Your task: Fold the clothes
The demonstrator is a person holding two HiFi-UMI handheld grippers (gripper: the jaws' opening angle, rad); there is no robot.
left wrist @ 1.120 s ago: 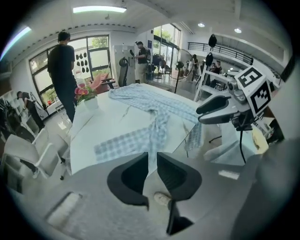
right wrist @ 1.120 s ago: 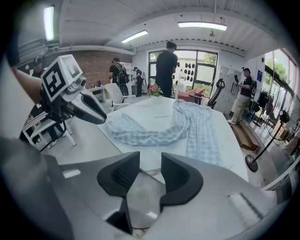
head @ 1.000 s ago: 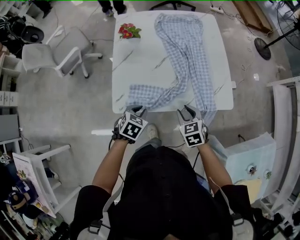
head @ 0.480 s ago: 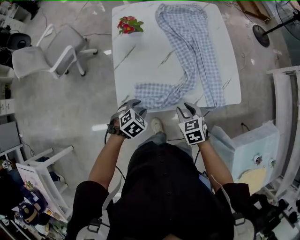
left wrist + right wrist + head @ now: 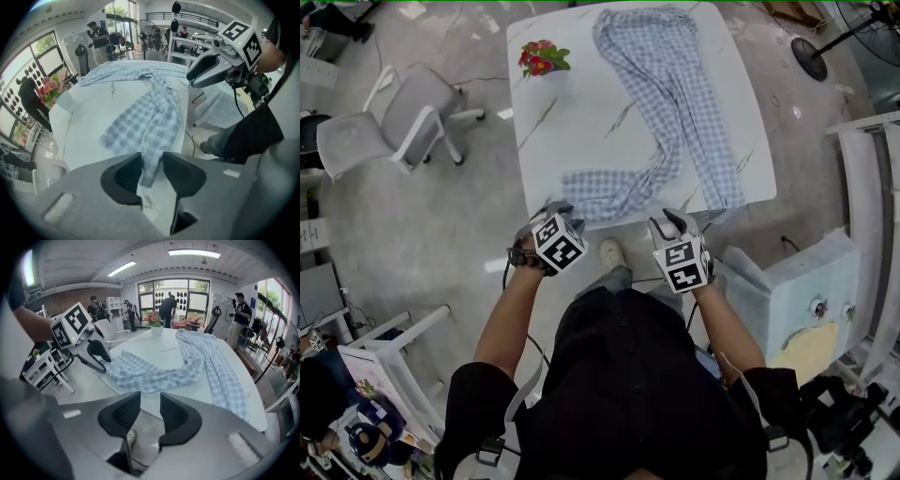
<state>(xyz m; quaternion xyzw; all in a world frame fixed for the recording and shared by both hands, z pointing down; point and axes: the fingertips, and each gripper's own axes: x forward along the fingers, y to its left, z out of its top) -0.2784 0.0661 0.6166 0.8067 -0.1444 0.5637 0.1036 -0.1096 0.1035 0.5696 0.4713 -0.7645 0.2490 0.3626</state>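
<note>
Blue checked trousers point(image 5: 675, 103) lie spread on the white table point(image 5: 572, 122). One leg runs straight to the near right edge; the other bends toward the near left corner. My left gripper point(image 5: 555, 208) hangs at that corner, and its jaws have just been opening. In the left gripper view the bent leg's end point(image 5: 149, 154) shows in the gap of the left gripper point(image 5: 152, 164), and the pads do not press on it. My right gripper point(image 5: 671, 220) sits off the near edge between the two leg ends. The right gripper point(image 5: 150, 411) is open over the floor, with nothing between its jaws.
A vase of red flowers point(image 5: 542, 59) stands at the table's far left corner. A grey chair point(image 5: 403, 122) is left of the table, and a pale box point(image 5: 797, 300) stands on the floor to my right. Several people stand at the far end of the room.
The left gripper has let go of the bent leg's end and rolled at the table's near left corner. The straight leg's end, which hung over the near edge, now lies on the table.
</note>
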